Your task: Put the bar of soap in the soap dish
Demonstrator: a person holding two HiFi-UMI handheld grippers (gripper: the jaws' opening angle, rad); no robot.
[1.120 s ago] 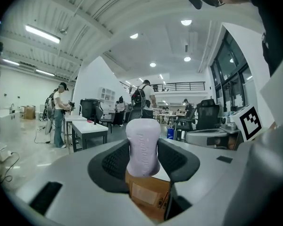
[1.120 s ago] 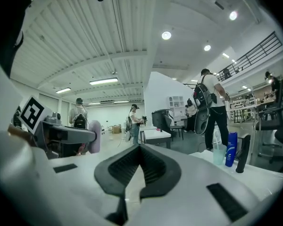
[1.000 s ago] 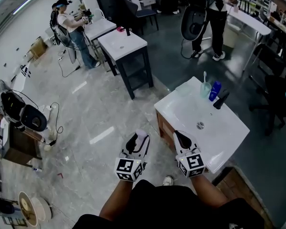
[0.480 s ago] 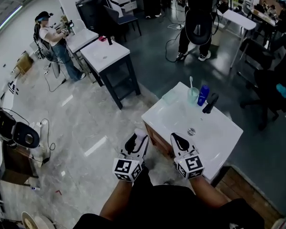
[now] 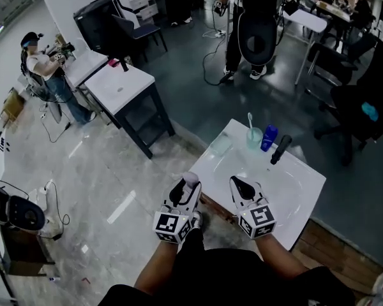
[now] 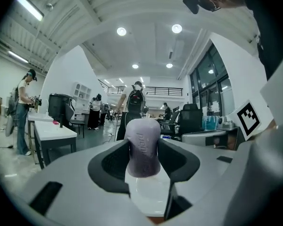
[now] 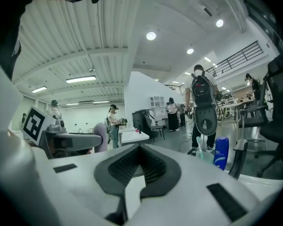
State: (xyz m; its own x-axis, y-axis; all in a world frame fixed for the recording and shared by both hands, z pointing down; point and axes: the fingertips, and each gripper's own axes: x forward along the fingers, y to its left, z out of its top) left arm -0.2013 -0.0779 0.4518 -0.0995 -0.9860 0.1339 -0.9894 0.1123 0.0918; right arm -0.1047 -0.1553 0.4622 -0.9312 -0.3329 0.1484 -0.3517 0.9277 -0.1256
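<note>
Left gripper (image 5: 186, 185): lower centre of the head view; its jaws are held apart by the bar of soap (image 6: 142, 146), a pale lilac bar standing on end between the pads.

Right gripper (image 5: 241, 185): just right of the left one, over the near edge of the counter (image 5: 306, 193); its jaws are closed together with nothing between them.

Soap dish (image 5: 220, 144): a pale translucent tray, taken to be the dish, at the upper-left corner of the counter, above both grippers in the head view and well apart from the soap.

Other items: a cup (image 5: 253, 137) with a toothbrush, a blue bottle (image 5: 268, 138) and a black faucet (image 5: 279, 149) stand along the counter's upper edge, to the right of the dish.

Change over the last second: the counter has moved from the right of the head view toward its centre, and now lies directly in front of the grippers; both grippers keep their place in the frame, and the soap stays clamped.

Meaning for the task: the approach appears nearly complete. The soap is secured but not yet over the dish.

Next step, as judged: carry the left gripper forward to the dish, lower it, then open the jaws.
</note>
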